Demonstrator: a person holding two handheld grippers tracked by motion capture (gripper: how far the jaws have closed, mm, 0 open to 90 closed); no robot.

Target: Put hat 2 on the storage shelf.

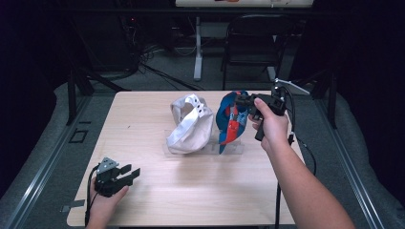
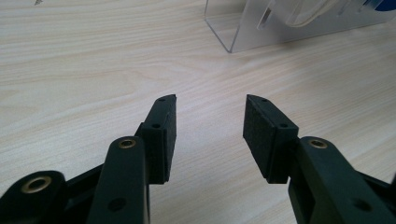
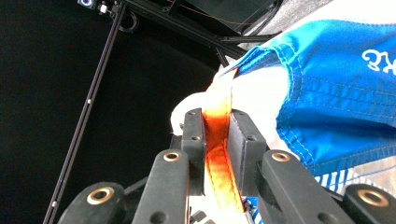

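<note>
A blue, red and white cap (image 1: 229, 121) stands on edge on a clear acrylic stand (image 1: 236, 149) at the middle of the table, with a white cap (image 1: 191, 124) to its left. My right gripper (image 1: 243, 100) is at the blue cap's top right. In the right gripper view its jaws (image 3: 217, 114) are shut on an orange-red band (image 3: 217, 158) of that cap, and blue fabric (image 3: 336, 84) spreads to the right. My left gripper (image 1: 133, 172) rests near the table's front left corner, open (image 2: 210, 100) with only bare wood between its pads.
The stand's clear corner (image 2: 243, 32) lies ahead of the left gripper. Beyond the far table edge are a black folding chair (image 1: 258, 43), a white post (image 1: 197, 47) and cables on the floor. Dark frames flank the light wooden table (image 1: 143, 114).
</note>
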